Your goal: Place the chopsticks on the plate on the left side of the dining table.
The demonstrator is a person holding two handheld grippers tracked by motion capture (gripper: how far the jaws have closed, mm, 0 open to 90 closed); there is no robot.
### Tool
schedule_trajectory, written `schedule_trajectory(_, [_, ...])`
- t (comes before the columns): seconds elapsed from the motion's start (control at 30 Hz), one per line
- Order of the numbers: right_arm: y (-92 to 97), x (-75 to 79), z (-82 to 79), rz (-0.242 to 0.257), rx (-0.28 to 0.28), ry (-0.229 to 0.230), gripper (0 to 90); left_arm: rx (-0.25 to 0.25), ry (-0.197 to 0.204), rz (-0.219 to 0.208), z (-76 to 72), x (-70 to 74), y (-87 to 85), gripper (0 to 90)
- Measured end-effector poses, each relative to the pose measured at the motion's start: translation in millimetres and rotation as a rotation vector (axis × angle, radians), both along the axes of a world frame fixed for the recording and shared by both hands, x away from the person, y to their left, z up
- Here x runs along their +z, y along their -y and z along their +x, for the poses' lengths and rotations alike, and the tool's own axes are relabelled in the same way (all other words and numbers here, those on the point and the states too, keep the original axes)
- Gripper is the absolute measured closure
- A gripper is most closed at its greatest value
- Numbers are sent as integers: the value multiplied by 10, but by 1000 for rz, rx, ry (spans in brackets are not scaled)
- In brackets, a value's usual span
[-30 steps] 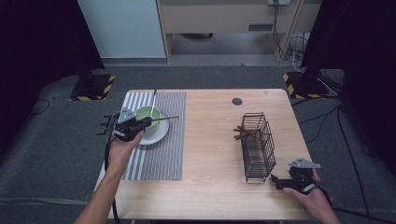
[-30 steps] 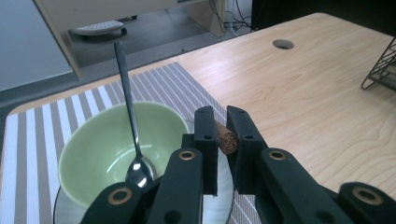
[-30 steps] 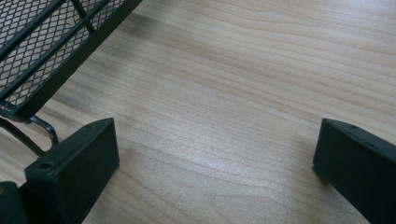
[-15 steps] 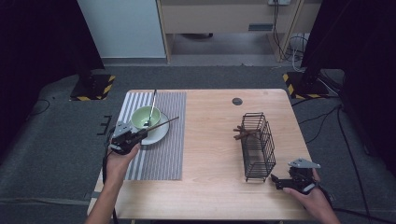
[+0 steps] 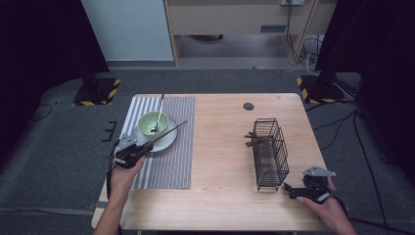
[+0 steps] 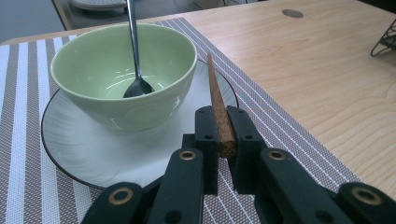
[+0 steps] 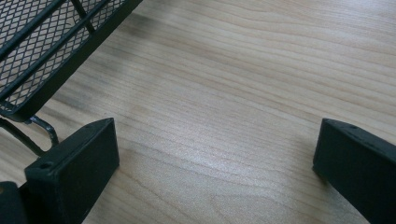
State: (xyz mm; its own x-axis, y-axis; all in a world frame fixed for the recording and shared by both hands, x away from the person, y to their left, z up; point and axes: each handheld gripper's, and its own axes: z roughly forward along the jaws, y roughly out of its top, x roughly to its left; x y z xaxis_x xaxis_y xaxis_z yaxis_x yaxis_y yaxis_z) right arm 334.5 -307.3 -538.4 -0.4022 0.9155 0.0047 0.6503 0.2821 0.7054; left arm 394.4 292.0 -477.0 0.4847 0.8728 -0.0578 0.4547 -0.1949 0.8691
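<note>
Brown wooden chopstick [image 6: 218, 112] sits clamped between the jaws of my left gripper [image 6: 223, 135], slanting up over the rim of the white plate [image 6: 70, 144] beside the green bowl [image 6: 163, 70] holding a spoon [image 6: 134, 51]. My right gripper [image 7: 215, 154] rests jaws apart on the table [image 7: 243, 74] by the black wire basket [image 5: 269, 152].
</note>
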Motion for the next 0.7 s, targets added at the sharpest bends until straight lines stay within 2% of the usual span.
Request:
schedule_trajectory(0.23, [0, 0, -1, -2, 0, 0, 4, -14, -10, 20, -23, -43, -13, 831])
schedule_trajectory(0.7, [0, 0, -2, -2, -1, 0, 4, -35, -38, 31, -31, -109, -38, 831])
